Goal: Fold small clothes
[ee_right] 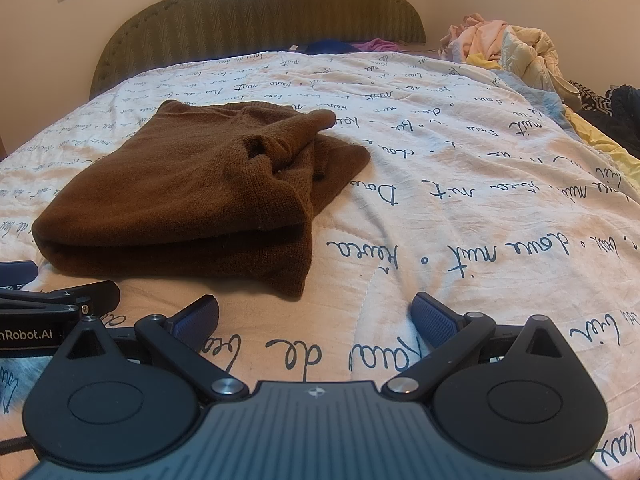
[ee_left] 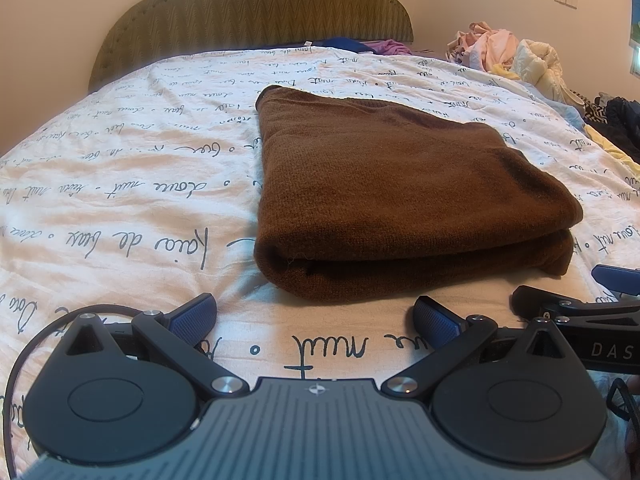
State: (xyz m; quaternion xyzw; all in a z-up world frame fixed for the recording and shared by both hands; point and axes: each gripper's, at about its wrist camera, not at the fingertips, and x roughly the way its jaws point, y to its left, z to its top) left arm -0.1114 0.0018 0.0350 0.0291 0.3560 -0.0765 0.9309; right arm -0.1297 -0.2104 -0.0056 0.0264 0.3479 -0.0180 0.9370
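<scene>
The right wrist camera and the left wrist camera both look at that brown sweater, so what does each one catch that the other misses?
Only the right wrist view shows the brown sweater's loose, rumpled right side, with a sleeve end poking toward the headboard. Only the left wrist view shows its smooth left edge running straight back. Both show the near fold, the script-printed bedspread, the clothes pile, and both grippers, left and right, open and empty.

Folded garment on bed, both grippers before it.
Garment (ee_left: 384, 200) lies on quilt (ee_left: 120, 200); left gripper (ee_left: 316, 320) and right gripper (ee_right: 316, 320) side by side at its near edge, apart from it. Headboard (ee_left: 256, 4) behind; clothes pile (ee_right: 500, 44) far right.
</scene>
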